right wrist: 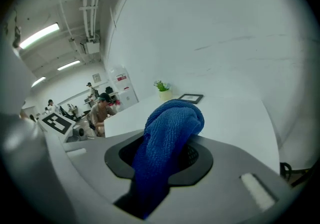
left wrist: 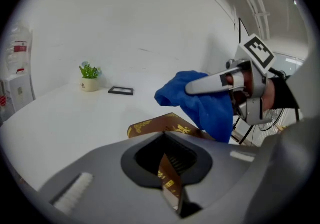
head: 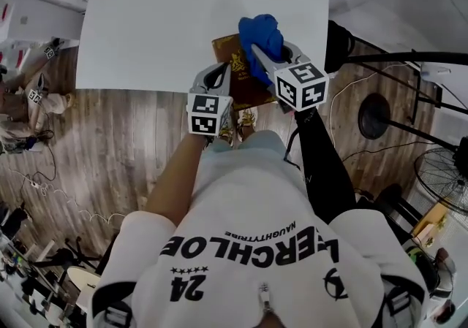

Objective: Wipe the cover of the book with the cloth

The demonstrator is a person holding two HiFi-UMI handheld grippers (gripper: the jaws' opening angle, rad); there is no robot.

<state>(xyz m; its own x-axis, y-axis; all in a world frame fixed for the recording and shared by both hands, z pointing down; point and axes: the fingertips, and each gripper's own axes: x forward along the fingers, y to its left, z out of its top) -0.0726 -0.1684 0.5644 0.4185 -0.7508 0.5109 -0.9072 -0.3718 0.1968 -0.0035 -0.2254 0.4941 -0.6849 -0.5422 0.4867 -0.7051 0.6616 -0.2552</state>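
My right gripper (right wrist: 159, 170) was clamped on a blue cloth (right wrist: 172, 123), which bunched up thickly between the jaws, with a white table (right wrist: 235, 118) stretching beyond it. Toward the table's far end stood a small potted plant (right wrist: 162, 90), near a dark picture frame (right wrist: 190, 98). Off to the left, a person (right wrist: 102, 108) sat under strip lights (right wrist: 39, 35).

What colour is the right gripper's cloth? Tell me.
Blue textured fabric cloth; clearest in the right gripper view.
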